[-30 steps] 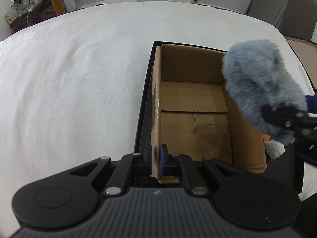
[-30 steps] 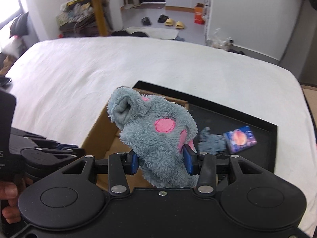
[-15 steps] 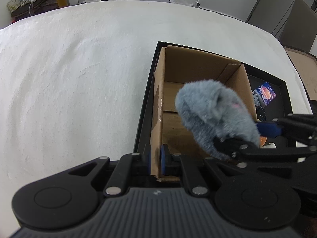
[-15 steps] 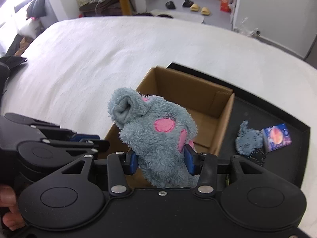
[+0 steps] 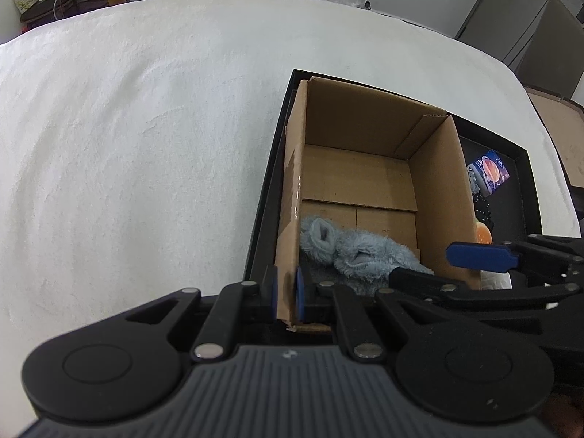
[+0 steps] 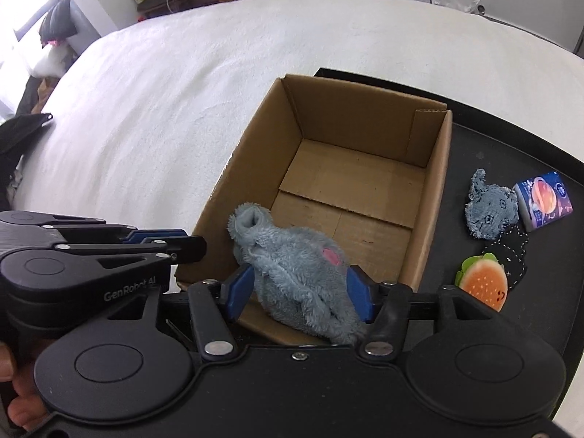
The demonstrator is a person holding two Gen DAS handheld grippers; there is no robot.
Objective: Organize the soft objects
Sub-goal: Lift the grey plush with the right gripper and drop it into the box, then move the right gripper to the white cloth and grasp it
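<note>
Nearest in the right wrist view, the right gripper (image 6: 299,292) has its blue pads spread to either side of the grey plush toy (image 6: 295,266); the pads seem to stand clear of the fur, so I read the tongs as released, though the pile hides the exact contact. The toy lies in the near corner of the cardboard box (image 6: 434,197), resting on the box floor, a pink patch showing on its side.

The left gripper (image 5: 286,297) is clamped on the near end of the box's left wall, one pad outside and one inside. That hold likely steadies the light box so it does not slide or tip while the toy goes in.

Beyond the toy the rest of the box floor is bare cardboard. The box stands at the left side of a black tray (image 6: 485,153). To its right on the tray lie a burger-shaped plush (image 6: 483,286), a dark dotted pouch (image 6: 514,246), a denim elephant (image 6: 489,215) and a small printed carton (image 6: 544,200), all well within reach and probably next. The tray sits on a white cloth-covered surface (image 5: 146,127).
</note>
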